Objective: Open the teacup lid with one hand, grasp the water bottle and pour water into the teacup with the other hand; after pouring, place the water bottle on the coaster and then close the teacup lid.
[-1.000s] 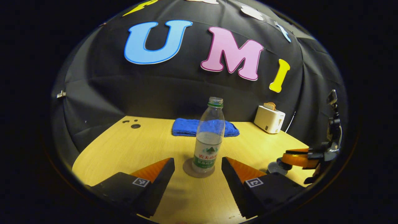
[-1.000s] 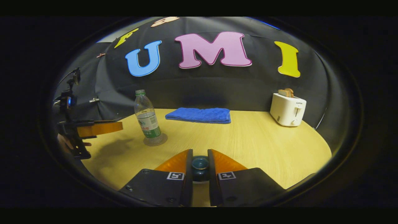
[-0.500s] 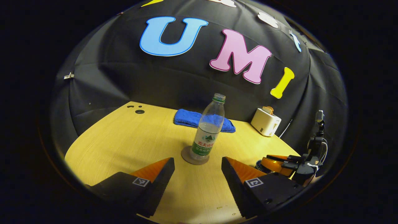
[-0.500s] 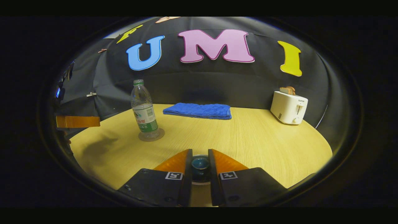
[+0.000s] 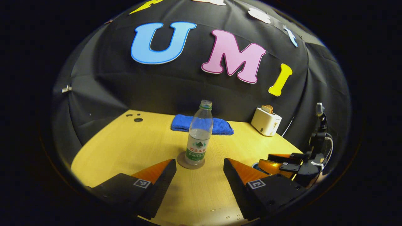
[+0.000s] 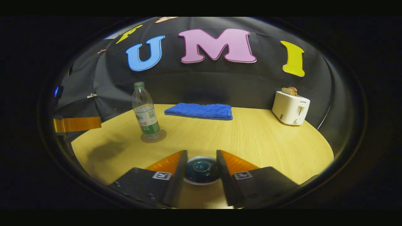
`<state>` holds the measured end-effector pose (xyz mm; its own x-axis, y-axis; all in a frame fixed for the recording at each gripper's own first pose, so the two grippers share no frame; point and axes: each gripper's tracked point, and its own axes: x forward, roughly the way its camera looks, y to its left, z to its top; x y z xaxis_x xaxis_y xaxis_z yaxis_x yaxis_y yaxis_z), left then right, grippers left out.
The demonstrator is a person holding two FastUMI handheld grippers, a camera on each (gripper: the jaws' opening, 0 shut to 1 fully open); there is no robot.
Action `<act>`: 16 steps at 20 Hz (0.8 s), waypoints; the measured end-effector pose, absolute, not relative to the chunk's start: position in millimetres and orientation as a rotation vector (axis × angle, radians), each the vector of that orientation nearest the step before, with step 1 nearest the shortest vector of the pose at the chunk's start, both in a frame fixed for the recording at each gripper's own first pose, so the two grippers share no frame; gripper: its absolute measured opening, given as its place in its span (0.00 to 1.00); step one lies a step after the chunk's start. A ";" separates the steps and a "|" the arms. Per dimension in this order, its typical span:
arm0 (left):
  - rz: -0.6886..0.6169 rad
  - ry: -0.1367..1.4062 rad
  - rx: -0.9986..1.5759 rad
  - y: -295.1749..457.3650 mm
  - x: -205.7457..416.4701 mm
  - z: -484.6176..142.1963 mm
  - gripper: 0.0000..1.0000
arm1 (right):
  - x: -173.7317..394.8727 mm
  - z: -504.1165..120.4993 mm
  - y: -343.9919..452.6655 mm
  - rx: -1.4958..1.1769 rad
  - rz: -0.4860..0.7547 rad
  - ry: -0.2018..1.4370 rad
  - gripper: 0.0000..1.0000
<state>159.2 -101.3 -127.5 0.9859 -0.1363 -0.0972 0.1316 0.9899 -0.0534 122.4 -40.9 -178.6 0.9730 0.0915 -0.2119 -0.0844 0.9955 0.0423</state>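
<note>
One water bottle (image 5: 198, 138) stood upright on a round coaster (image 5: 190, 164) near the middle of the wooden table (image 5: 125, 144), cap off, roughly half full. From the left gripper (image 5: 199, 168) it sat at twelve o'clock, just past the fingertips and untouched; those fingers were spread wide with nothing between them. One blue towel (image 5: 202, 125) lay folded flat behind the bottle at the table's far edge, and one white toaster (image 5: 266, 121) stood at about two o'clock with a slice poking out of the top.

Over in the right gripper view, the right gripper (image 6: 201, 157) hung low over the table with its fingers parted, and the teacup lid (image 6: 201, 169) sat between them. Neither finger clearly pressed on its knob. One lid, dark and glossy, with a pale rim showing around it; the teacup under it was hidden. Bottle and coaster stood at ten o'clock from there, well apart from the lid, and nothing lay between them.

At four o'clock in the left gripper view, the other gripper was partly cut off by the edge, so what it hovered over was hard to make out.
</note>
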 end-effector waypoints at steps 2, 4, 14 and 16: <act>-0.105 0.075 -0.024 -103.5 150.3 -103.8 0.96 | 115.5 -143.4 -47.0 0.003 0.091 0.184 0.80; -0.066 0.044 -0.009 -105.3 138.4 -76.5 0.96 | 104.9 -106.8 -55.8 -0.018 0.082 0.146 0.99; 0.117 -0.139 0.115 -131.1 32.5 32.8 0.94 | 15.7 25.7 -91.7 -0.015 0.037 -0.013 1.00; 0.115 -0.129 0.092 -138.9 18.5 26.3 0.94 | -3.9 31.5 -93.2 -0.028 0.025 -0.028 1.00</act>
<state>18.5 -138.9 26.3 0.9851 0.1088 0.1331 -0.1206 0.9892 0.0838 -3.9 -93.2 31.5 0.9993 0.0257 0.0281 -0.0249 0.9993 -0.0286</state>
